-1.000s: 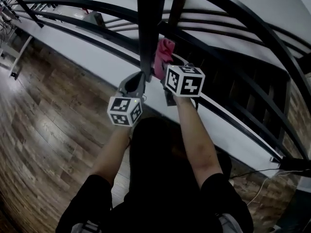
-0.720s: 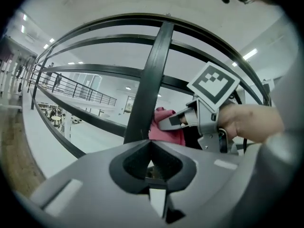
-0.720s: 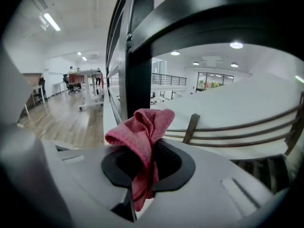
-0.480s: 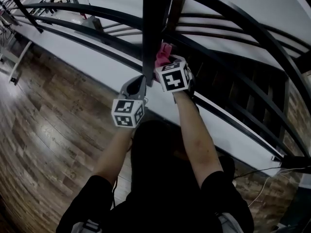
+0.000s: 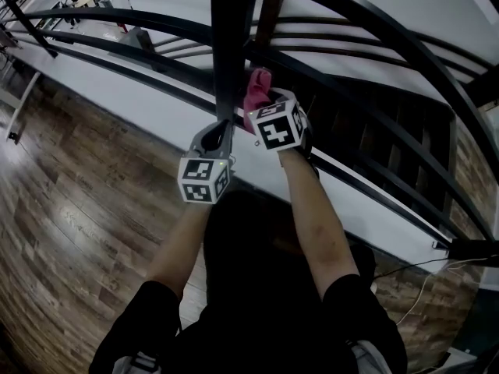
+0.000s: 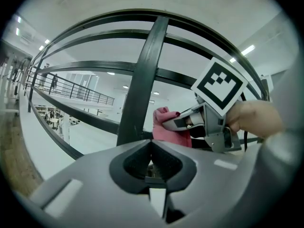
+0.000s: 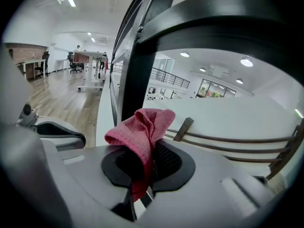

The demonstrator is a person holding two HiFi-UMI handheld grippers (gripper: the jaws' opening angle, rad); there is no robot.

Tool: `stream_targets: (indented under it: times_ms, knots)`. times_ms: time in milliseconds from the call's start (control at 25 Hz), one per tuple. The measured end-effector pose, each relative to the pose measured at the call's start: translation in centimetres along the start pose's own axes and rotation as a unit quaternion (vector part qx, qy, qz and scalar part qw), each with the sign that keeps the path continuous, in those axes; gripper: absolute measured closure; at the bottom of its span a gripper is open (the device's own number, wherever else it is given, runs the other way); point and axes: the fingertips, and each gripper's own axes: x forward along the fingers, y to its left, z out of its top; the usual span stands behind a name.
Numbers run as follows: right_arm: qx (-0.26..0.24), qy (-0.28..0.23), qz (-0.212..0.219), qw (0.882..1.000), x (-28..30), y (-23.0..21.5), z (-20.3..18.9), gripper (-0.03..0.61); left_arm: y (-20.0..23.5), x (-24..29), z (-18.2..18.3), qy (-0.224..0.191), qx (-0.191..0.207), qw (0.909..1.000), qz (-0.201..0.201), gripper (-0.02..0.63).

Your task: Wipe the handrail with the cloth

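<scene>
My right gripper [image 5: 261, 114] is up at the handrail [image 5: 390, 36]. Its jaws are squeezed tight on the pink cloth [image 7: 142, 127]. A fold of the cloth is pinched between them, and the rest puffs up out of the top in a soft bunch. The cloth sits just to the right of the black post [image 5: 232, 45] that stands up under the rail. It is very close to the post, but I cannot tell if it touches.

My left gripper [image 6: 151, 150] is just below and to the left of the right one, right at the foot of the same post. Its jaws are pressed together and hold nothing. The post rises straight in front of them.

Both marker cubes face up at me. The left gripper's marker cube [image 5: 204, 179] is the lower one. The wooden floor [image 5: 70, 209] lies far down on the left.
</scene>
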Motion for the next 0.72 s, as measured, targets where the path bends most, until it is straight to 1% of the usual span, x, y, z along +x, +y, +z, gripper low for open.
stream_targets:
  times_ms: [200,440,720]
  knots:
    - [0.004,0.004,-0.004,1.000,-1.3,-1.1,-1.3,0.529,-1.3,1.0,-0.4,0.011,0.014,0.9998,-0.005,0.615]
    - [0.021,0.005,-0.003,1.000,-2.4,-2.3,-2.7,0.529,-2.9,1.8,-0.9,0.015,0.012,0.9997,-0.016,0.615]
    - [0.031,0.010,-0.016,0.999,-4.1,-3.4,-4.1,0.529,-5.0,2.7,-1.0,0.014,0.021,0.9990,-0.037,0.615]
